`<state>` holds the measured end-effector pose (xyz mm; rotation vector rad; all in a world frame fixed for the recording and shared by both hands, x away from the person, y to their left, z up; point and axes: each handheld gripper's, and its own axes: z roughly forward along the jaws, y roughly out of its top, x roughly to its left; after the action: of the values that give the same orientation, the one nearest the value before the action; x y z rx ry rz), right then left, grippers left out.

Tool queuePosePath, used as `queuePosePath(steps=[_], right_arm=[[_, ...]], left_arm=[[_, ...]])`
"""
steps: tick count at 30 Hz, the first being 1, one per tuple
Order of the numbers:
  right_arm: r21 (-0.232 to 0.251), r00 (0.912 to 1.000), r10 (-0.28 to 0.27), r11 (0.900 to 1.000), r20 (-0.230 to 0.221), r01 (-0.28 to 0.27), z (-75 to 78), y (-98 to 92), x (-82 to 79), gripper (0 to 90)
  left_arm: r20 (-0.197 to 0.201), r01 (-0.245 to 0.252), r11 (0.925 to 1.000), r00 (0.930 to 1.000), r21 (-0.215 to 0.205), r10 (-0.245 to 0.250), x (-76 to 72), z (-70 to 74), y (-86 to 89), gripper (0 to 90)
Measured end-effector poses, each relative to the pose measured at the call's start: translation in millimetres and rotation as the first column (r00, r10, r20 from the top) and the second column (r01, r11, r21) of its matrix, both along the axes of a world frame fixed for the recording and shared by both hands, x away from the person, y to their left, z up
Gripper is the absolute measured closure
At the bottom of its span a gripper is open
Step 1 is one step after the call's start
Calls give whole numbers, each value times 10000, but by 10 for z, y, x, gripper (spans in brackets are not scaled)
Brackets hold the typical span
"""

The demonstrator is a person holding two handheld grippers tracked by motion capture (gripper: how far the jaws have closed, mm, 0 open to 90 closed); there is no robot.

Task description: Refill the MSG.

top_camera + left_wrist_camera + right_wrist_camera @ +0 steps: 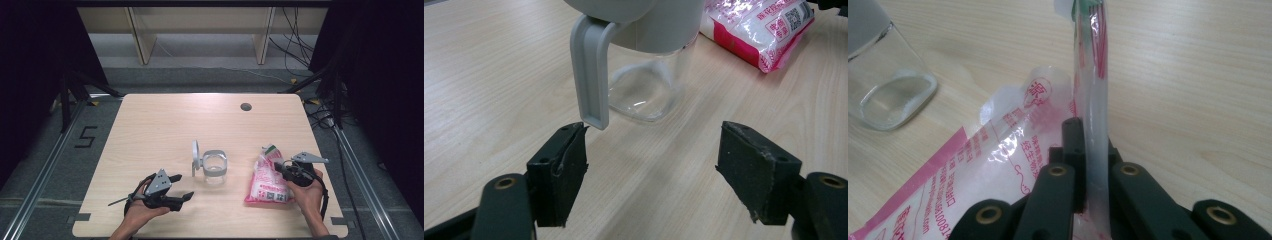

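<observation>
One clear glass jar with a grey plastic collar and raised lid and one pink-and-white printed plastic bag are seen on the light wooden table. The bag's edge is pinched by the right gripper; the left gripper is held spread beside the jar, nothing visible inside it.

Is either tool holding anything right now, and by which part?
The right tool is shut on the pink bag, pinching its upper edge. The left tool is open and holds nothing.
</observation>
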<state>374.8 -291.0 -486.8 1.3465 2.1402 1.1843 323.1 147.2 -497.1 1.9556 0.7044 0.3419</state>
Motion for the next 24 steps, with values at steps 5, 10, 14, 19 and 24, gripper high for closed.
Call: queuePosePath(steps=[5,10,14,19,24], right_arm=[[96,9991,171,9998,382,-174,54,43,-39,900],[308,9971,311,9990,701,-333,126,56,-87,900],[404,9932,398,9982,1095,-445,214,120,-169,900],[767,9912,492,9953,1231,-590,265,140,-225,900],[519,9792,849,9940,1845,-960,363,191,-278,900]], left_arm=[[43,93,9997,9999,236,-94,-1,8,1,271],[-44,160,9999,9999,43,-160,-11,7,-12,271],[-16,186,9998,9998,73,-186,-24,7,-28,272],[41,255,9996,9997,97,-255,-38,9,-51,271],[-9,296,9995,9996,65,-296,-49,6,-70,271]])
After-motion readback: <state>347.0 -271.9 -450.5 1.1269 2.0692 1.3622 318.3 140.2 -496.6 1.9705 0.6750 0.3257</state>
